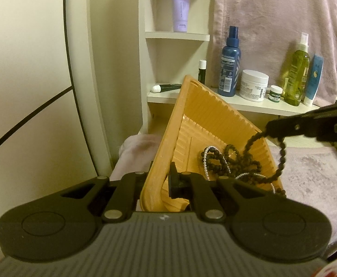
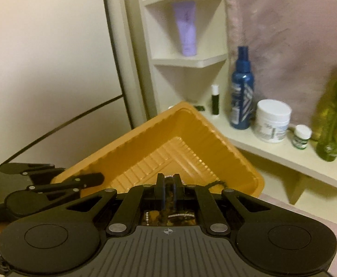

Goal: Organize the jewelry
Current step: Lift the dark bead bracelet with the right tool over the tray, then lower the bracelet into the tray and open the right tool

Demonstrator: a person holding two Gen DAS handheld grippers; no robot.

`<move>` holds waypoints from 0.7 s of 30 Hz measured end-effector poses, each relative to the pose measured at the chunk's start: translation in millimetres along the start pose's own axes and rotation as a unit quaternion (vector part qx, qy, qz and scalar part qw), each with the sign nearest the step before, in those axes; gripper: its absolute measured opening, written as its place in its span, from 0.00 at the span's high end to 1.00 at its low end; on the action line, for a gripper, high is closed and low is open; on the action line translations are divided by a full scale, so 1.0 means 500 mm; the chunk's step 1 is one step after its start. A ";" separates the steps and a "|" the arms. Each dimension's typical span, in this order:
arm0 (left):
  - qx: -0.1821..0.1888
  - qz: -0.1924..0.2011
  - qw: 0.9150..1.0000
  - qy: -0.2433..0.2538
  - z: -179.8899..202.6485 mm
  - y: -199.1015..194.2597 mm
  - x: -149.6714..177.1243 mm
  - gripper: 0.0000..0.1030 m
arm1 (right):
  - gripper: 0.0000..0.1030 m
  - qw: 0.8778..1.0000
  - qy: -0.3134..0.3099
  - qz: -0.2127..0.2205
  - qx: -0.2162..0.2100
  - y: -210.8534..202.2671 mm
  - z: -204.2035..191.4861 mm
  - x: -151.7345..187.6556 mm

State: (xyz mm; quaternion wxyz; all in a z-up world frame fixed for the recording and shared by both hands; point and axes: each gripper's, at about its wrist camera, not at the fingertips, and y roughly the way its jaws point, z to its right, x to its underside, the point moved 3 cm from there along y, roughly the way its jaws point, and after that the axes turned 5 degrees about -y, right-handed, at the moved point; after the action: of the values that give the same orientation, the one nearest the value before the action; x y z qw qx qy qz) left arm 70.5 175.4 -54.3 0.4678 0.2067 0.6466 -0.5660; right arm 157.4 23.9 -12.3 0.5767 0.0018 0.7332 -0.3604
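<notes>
An orange plastic tray [image 1: 205,108] is tilted up, and my left gripper [image 1: 160,182] is shut on its near rim. Dark bead necklaces [image 1: 233,159] and a white pearl strand [image 1: 206,161] lie piled in the tray. My right gripper [image 1: 271,131] comes in from the right, shut on a dark bead strand [image 1: 281,159] that hangs over the tray's right rim. In the right wrist view the tray [image 2: 145,136] fills the middle, the right gripper [image 2: 168,189] is shut on beads, and the left gripper [image 2: 92,177] holds the tray's left rim.
A cream shelf [image 1: 249,103] behind the tray carries a blue spray bottle [image 1: 229,62], a white jar [image 1: 253,85], a small green jar [image 1: 275,93], a green bottle [image 1: 297,78] and a blue tube [image 1: 314,80]. A lilac tube [image 1: 180,7] stands higher. A pink towel [image 1: 311,173] covers the surface.
</notes>
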 end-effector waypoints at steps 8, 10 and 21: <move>0.003 -0.002 1.000 -0.005 -0.007 0.002 0.002 0.93 | 0.94 1.000 0.006 -0.017 -0.007 0.043 -0.002 -0.002; 0.004 -0.003 1.000 -0.007 -0.009 0.003 0.003 0.93 | 0.94 1.000 0.013 -0.022 -0.010 0.049 0.002 0.001; 0.010 -0.006 1.000 -0.015 -0.018 0.007 0.005 0.93 | 0.46 0.997 0.082 -0.001 0.001 0.051 0.062 0.014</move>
State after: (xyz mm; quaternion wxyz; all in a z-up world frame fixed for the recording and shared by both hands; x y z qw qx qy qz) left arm 68.9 184.1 -59.0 0.4719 0.1991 0.6348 -0.5785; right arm 192.2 23.4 -33.9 0.5143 0.0315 0.7775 -0.3604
